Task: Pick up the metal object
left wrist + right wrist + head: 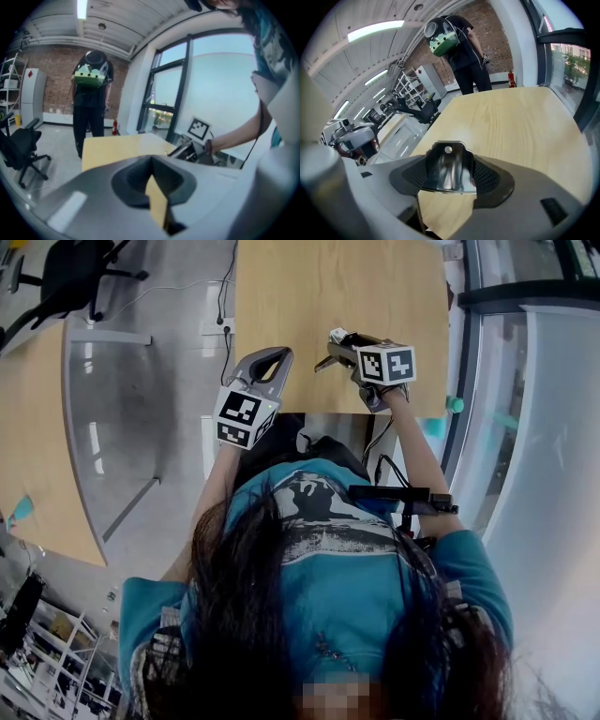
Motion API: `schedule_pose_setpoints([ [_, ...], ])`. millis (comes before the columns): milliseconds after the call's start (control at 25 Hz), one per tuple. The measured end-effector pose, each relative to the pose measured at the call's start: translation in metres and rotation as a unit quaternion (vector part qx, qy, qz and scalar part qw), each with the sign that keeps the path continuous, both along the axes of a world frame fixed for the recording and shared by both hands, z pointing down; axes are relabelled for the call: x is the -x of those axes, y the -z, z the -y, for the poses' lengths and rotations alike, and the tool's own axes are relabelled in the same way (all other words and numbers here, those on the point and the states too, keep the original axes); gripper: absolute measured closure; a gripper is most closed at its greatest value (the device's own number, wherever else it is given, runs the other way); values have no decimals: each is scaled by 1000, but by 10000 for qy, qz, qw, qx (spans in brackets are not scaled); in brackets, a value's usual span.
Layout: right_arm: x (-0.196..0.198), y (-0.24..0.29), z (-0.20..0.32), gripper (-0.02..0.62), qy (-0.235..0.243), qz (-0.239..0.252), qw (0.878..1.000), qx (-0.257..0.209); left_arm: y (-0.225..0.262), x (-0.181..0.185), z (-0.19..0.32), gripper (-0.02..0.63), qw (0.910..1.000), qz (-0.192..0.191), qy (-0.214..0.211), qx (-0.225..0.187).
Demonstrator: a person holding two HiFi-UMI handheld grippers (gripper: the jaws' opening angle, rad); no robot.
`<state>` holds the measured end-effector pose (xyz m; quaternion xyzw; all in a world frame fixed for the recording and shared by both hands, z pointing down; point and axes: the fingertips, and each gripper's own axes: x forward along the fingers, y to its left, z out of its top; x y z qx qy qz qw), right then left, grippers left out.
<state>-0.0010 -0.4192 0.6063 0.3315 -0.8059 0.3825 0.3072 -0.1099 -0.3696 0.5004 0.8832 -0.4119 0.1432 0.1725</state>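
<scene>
We find the right tool (450, 180) clamped on the metal object (447, 164), held over the table's (520, 126) near edge. We judge the object stiff, light and slippery, and its flat flanks suit the grip. The left tool (151, 161) is closed and empty, off the table's near corner.

Bright daylight from the window (206, 93) (ceiling strips (375, 30) lit too); fisheye edges dark; near foreground blurred.

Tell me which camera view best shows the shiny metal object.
The right gripper view: the shiny metal object with the hole fills the centre, clamped between the dark fingers of the right gripper. The head view shows only a small glint at that gripper's tip; the left gripper view barely shows it, far off.
</scene>
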Motion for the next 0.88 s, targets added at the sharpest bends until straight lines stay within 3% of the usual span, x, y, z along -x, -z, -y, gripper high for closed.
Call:
schedule_pose_setpoints([
  [440, -43, 57, -93, 296, -498, 587, 9967, -242, 17, -35, -67, 603, 9996, 46, -176, -208],
  [680, -84, 75, -170, 296, -608, 840, 9941, -311, 25, -67, -128, 603, 9993, 53, 96, -345],
  [880, -98, 78, -239, 296, -590, 997, 9928, -318, 19, -70, -200, 603, 9986, 82, 445, -260],
])
